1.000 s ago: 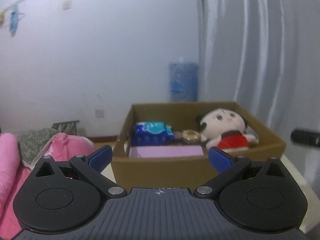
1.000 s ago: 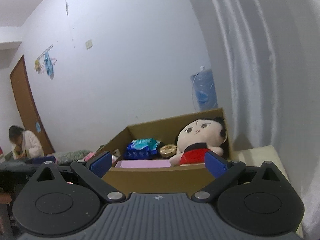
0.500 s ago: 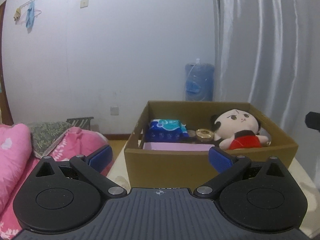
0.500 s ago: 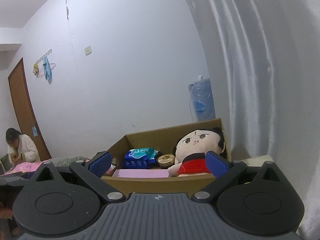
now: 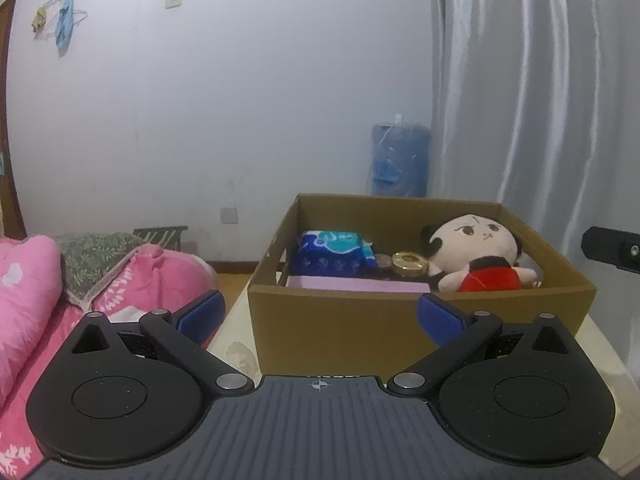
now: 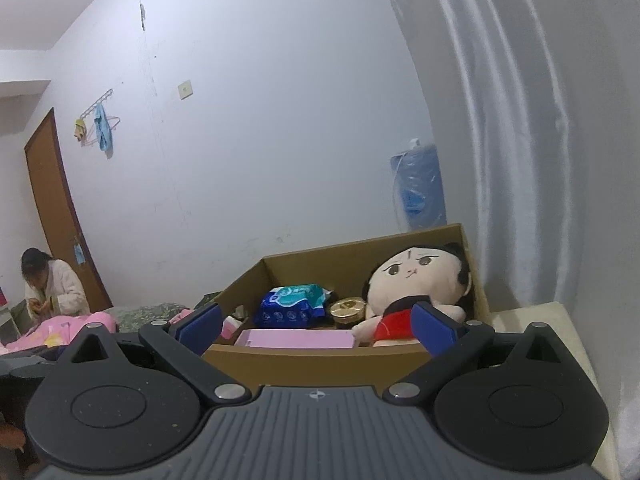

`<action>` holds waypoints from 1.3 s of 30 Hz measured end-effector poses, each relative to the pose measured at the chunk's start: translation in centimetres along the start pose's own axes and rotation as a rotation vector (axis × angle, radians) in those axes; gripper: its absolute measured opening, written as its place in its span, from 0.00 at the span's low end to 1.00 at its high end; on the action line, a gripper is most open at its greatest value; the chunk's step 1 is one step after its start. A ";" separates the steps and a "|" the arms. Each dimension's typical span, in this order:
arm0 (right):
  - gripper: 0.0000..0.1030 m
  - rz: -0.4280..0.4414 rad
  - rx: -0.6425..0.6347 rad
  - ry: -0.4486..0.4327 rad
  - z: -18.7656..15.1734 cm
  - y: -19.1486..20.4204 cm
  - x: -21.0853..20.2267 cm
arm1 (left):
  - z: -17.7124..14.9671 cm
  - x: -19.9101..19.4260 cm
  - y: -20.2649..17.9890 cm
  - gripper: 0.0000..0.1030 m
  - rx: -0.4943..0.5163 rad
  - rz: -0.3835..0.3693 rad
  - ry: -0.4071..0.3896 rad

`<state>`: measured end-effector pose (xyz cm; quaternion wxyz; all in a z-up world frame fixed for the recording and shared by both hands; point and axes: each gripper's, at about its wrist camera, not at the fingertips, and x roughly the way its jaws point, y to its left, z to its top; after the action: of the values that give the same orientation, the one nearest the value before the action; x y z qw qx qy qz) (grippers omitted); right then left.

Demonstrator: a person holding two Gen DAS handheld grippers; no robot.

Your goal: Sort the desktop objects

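A brown cardboard box [image 5: 340,332] [image 6: 320,368] stands on a pale table straight ahead in both wrist views. Inside lie a plush doll in red [image 5: 476,252] [image 6: 416,280], a blue tissue pack [image 5: 332,256] [image 6: 292,304], a gold round tin [image 5: 410,262] [image 6: 347,308] and a pink flat box [image 5: 356,283] [image 6: 292,338]. My left gripper [image 5: 320,316] is open and holds nothing, just short of the box's near wall. My right gripper [image 6: 316,326] is open too, empty, its fingers level with the box's near rim. The right gripper's black body [image 5: 612,248] shows at the left view's right edge.
A pink quilt and a patterned pillow [image 5: 92,256] lie on a bed to the left. A blue water bottle [image 5: 400,164] stands behind the box by a grey curtain [image 5: 540,100]. A person in a white coat [image 6: 48,288] sits far left near a brown door.
The left view has swung left and pulled back a little, so the box sits further right in it. The right gripper has tilted and crept closer to the box. Both stayed open.
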<state>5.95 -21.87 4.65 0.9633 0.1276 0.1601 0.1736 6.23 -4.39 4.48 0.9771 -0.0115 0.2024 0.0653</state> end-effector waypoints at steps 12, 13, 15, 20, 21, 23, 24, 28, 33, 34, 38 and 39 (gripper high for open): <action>1.00 -0.009 -0.023 0.028 -0.2 1.2 0.5 | -0.2 -0.1 0.4 1.00 -0.043 -0.023 0.010; 1.00 -0.005 -0.022 0.026 -0.2 1.2 0.4 | -0.2 -0.1 0.4 1.00 -0.044 -0.024 0.012; 1.00 0.004 -0.017 0.026 -0.3 1.2 0.3 | -0.3 -0.1 0.4 1.00 -0.043 -0.022 0.014; 1.00 -0.004 -0.017 0.039 -0.5 1.1 0.4 | -0.6 -0.3 0.3 1.00 -0.042 -0.017 0.021; 1.00 -0.004 -0.018 0.040 -0.5 1.1 0.4 | -0.7 -0.3 0.3 1.00 -0.045 -0.018 0.022; 1.00 -0.002 -0.019 0.039 -0.5 1.1 0.3 | -0.8 -0.3 0.3 1.00 -0.045 -0.014 0.024; 1.00 -0.001 -0.018 0.038 -0.5 1.1 0.2 | -0.8 -0.4 0.2 1.00 -0.042 -0.013 0.023; 1.00 -0.004 -0.015 0.032 -0.5 1.0 -0.1 | -0.8 -0.7 0.0 1.00 -0.039 -0.015 0.019; 1.00 0.000 -0.016 0.033 -0.5 1.1 -0.3 | -0.7 -1.2 -0.2 1.00 -0.030 -0.025 0.008; 1.00 -0.002 -0.017 0.032 -0.5 1.1 -0.4 | -0.8 -1.3 -0.3 1.00 -0.028 -0.031 0.005; 1.00 0.002 -0.016 0.034 -0.5 1.1 -0.4 | -0.9 -1.5 -0.5 1.00 -0.027 -0.035 0.003; 1.00 0.002 -0.017 0.033 -0.5 1.1 -0.5 | -0.9 -1.5 -0.5 1.00 -0.025 -0.036 0.004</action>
<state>5.03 -20.89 4.62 0.9613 0.1168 0.1746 0.1781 4.62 -5.14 4.25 0.9774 -0.0275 0.2034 0.0504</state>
